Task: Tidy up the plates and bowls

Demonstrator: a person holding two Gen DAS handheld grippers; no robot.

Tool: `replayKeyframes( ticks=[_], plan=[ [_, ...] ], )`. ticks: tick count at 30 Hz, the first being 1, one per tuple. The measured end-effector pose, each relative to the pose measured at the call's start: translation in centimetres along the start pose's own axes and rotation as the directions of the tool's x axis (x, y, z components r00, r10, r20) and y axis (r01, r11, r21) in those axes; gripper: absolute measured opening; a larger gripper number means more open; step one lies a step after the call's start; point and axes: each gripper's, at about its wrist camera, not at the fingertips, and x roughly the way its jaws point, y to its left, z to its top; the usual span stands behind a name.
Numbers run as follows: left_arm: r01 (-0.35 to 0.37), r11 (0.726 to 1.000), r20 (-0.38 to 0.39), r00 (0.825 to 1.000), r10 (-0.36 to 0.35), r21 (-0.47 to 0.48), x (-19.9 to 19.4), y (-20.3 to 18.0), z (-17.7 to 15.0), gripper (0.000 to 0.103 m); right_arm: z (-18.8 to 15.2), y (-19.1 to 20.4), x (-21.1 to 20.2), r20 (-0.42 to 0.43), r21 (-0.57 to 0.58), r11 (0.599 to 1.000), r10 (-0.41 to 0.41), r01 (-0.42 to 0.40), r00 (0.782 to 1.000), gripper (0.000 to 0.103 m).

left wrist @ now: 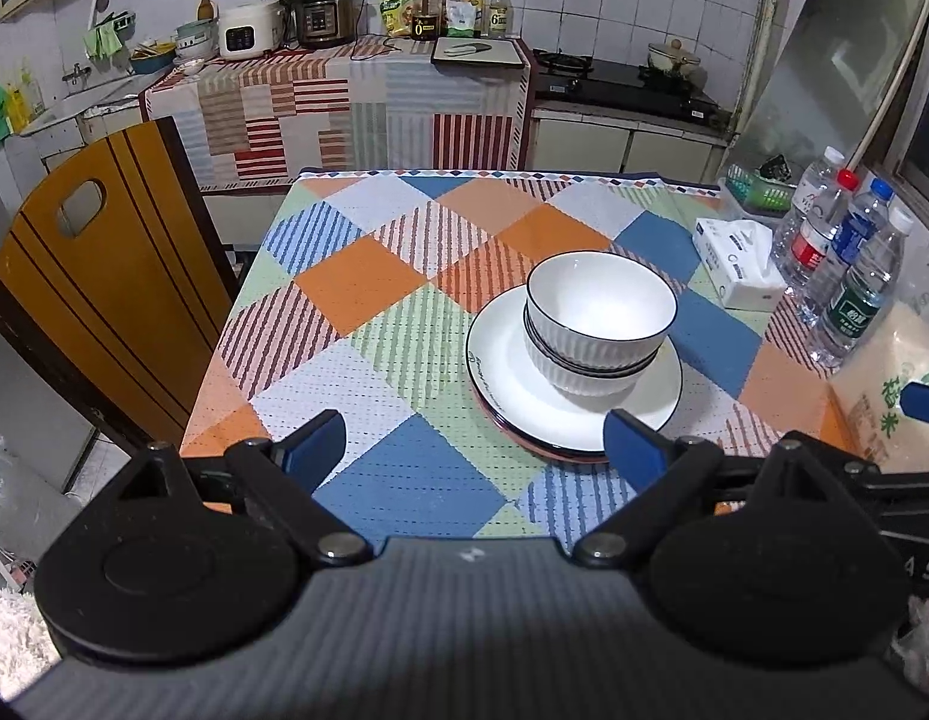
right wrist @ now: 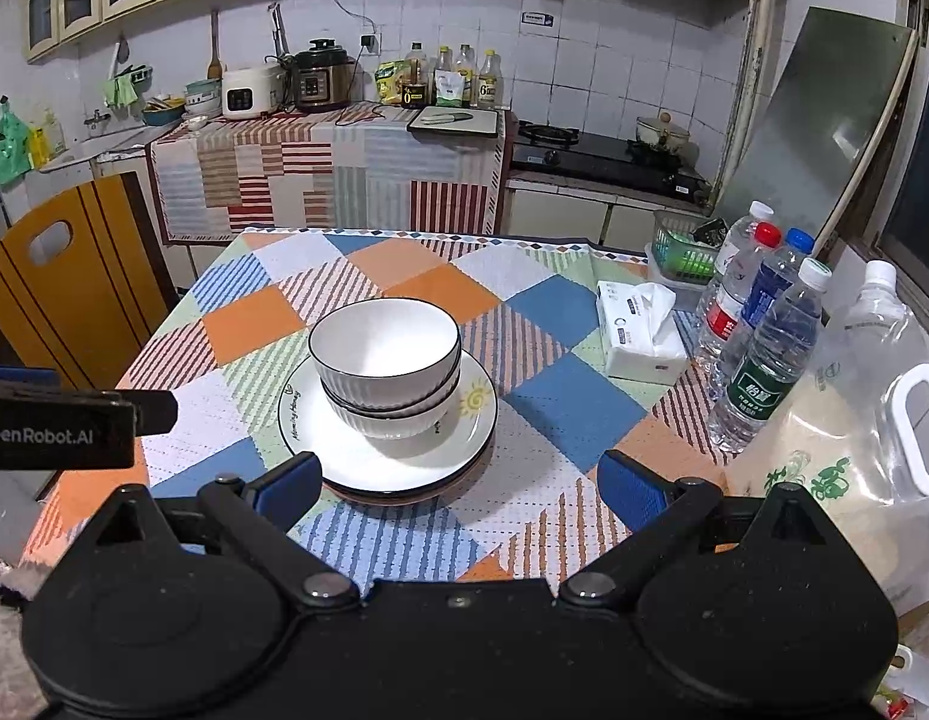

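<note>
Both tongs [left wrist: 473,444] [right wrist: 458,480] wide apart, empty.

I am seeing two white ribbed bowls [left wrist: 599,324] [right wrist: 386,360] with dark rims sitting nested, upright, on the stack of plates [left wrist: 506,378] [right wrist: 356,456]. The top plate is showing white with a dark rim, lettering and a sun drawing; pinkish plates are lying beneath it on the tablecloth.
</note>
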Motion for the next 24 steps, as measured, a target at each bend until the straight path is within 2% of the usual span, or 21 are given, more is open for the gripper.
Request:
replayKeyframes(
  ticks=[7, 13, 18, 24],
  plan=[
    [-0.005, 1.000, -0.002, 1.000, 0.005, -0.008, 0.37, 0.20, -0.13, 0.093, 0.01, -0.47, 0.31, -0.005, 0.015, 0.999, -0.041, 0.041, 0.999, 0.100],
    [-0.001, 1.000, -0.014, 1.000, 0.001, -0.010, 0.69, 0.33, -0.20, 0.093, -0.15, -0.84, 0.59, -0.016, 0.033, 0.998, -0.046, 0.047, 0.999, 0.100],
    [-0.030, 1.000, 0.028, 0.999, 0.029, 0.004, 0.47, 0.20, -0.54, 0.093, -0.25, -0.81, 0.82, -0.025, 0.031, 0.998, -0.048, 0.049, 0.999, 0.100],
    [-0.028, 1.000, 0.020, 0.999, 0.028, -0.006, 0.65, 0.51, -0.53, 0.093, -0.25, -0.98, 0.95, -0.029, 0.036, 0.998, -0.049, 0.050, 0.998, 0.100]
  ],
)
